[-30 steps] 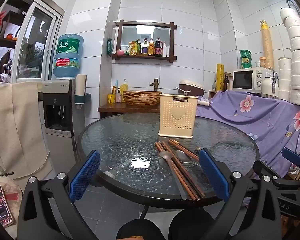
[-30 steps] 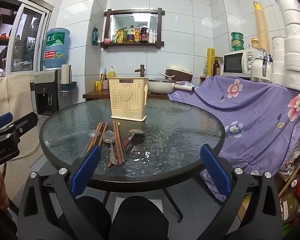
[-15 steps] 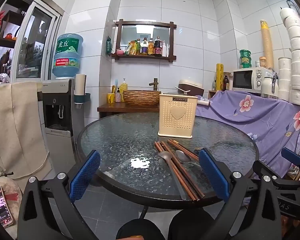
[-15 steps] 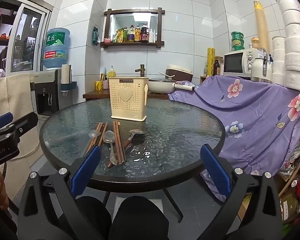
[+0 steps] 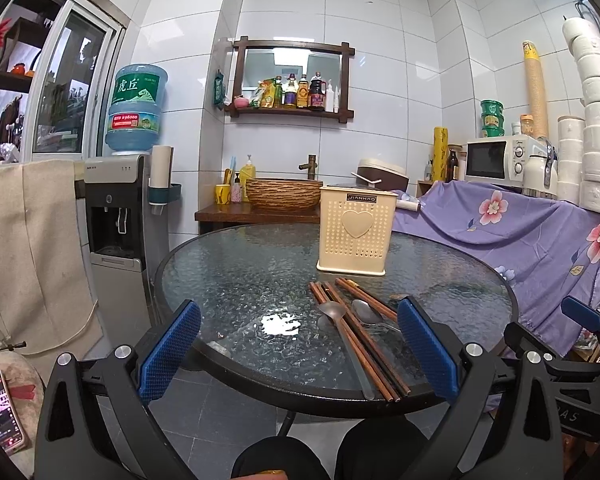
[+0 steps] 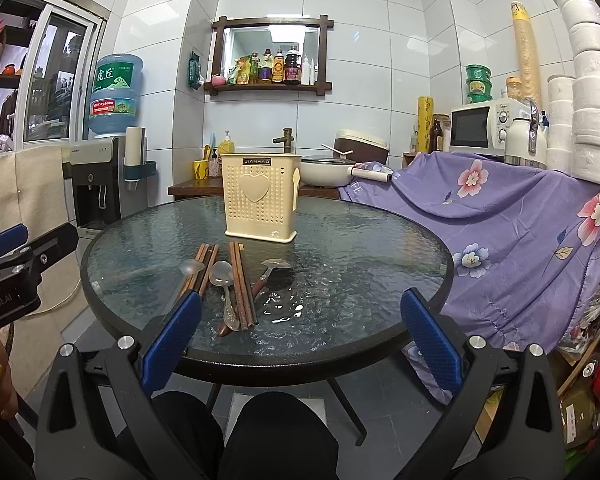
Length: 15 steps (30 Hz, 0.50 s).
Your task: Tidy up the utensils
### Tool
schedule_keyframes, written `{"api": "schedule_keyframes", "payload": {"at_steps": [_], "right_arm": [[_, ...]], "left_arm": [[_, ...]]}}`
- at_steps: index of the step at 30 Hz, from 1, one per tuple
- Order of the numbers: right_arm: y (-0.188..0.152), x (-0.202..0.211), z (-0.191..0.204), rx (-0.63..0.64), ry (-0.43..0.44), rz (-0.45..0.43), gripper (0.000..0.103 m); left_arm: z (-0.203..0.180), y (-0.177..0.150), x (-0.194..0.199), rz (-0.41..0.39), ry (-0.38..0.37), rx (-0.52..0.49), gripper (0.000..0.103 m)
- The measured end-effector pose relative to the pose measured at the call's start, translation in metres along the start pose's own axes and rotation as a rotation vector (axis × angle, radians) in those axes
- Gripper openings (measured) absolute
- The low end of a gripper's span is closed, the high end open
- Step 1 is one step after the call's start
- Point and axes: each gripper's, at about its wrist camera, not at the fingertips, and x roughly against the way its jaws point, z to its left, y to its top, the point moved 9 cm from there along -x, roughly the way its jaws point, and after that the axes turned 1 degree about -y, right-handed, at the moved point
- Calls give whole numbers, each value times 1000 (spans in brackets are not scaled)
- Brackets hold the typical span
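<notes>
White tiled walls close in a small kitchen corner, with a round glass bench (image 6: 340,248) at its middle. Both grippers hang at the near edge of that bench, above the person's dark-clothed knees. On the left gripper (image 5: 298,354) the jaws stand spread wide with nothing between them, blue pads facing each other. On the right gripper (image 6: 300,334) the jaws are likewise spread wide and hold nothing.

Just beyond the jaws, the utensils lie flat on the glass: brown chopsticks (image 6: 242,284) in loose pairs running away from the near rim, a metal spoon (image 6: 222,276) between them, a second spoon (image 6: 191,269) to its left across another chopstick pair, and a wooden-handled spoon (image 6: 274,268) to the right. In the left view the same chopsticks (image 5: 356,332) angle toward the right pad, their near ends reaching the bench rim.

Farther back, near the bench centre, a cream perforated utensil holder (image 6: 260,200) with a heart on its front stands upright, apart from the utensils. Behind it sit a water dispenser (image 5: 116,208), a wall shelf of bottles (image 6: 270,68), a microwave (image 6: 486,128) and a purple flowered cloth (image 6: 520,216).
</notes>
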Motion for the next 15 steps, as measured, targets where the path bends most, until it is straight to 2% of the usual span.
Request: {"api": "schedule_keyframes", "payload": {"at_steps": [15], "right_arm": [[1,1,-1,-1,-1,2,98]], "left_arm": [[1,-4,-2,4,-6,7,97]]}}
